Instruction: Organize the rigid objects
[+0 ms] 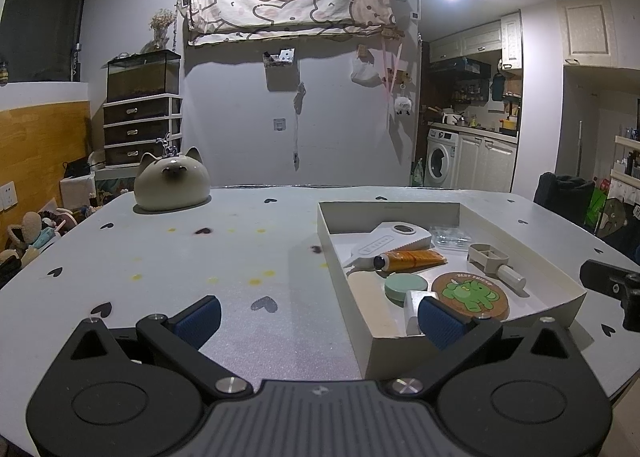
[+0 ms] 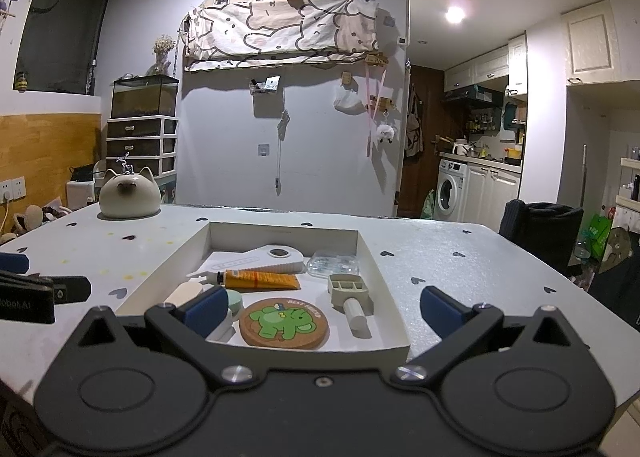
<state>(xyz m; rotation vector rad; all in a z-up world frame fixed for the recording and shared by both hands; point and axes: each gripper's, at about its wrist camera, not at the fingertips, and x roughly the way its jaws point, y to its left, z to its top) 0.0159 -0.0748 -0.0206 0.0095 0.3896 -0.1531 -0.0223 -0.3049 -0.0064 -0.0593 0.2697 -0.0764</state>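
cork coaster [image 2: 283, 322] reading "best friend" lies in the tray [image 2: 384, 277]; only the right wrist view shows "robot.ai" on the left gripper [image 1: 318, 311], both it and the right gripper [image 2: 322, 309] spread wide, empty.

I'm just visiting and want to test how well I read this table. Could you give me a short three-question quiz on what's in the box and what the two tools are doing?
1. True or false: the orange tube lies inside the white box.
2. Which item sits nearest the box's front edge? A) the round cork coaster with a green animal B) the clear plastic packet C) the orange tube
3. Fill in: the cat-shaped ornament stands ____ the box, on the table.

Key:
1. True.
2. A.
3. Outside. Both the left tool and the right tool are open and hold nothing.
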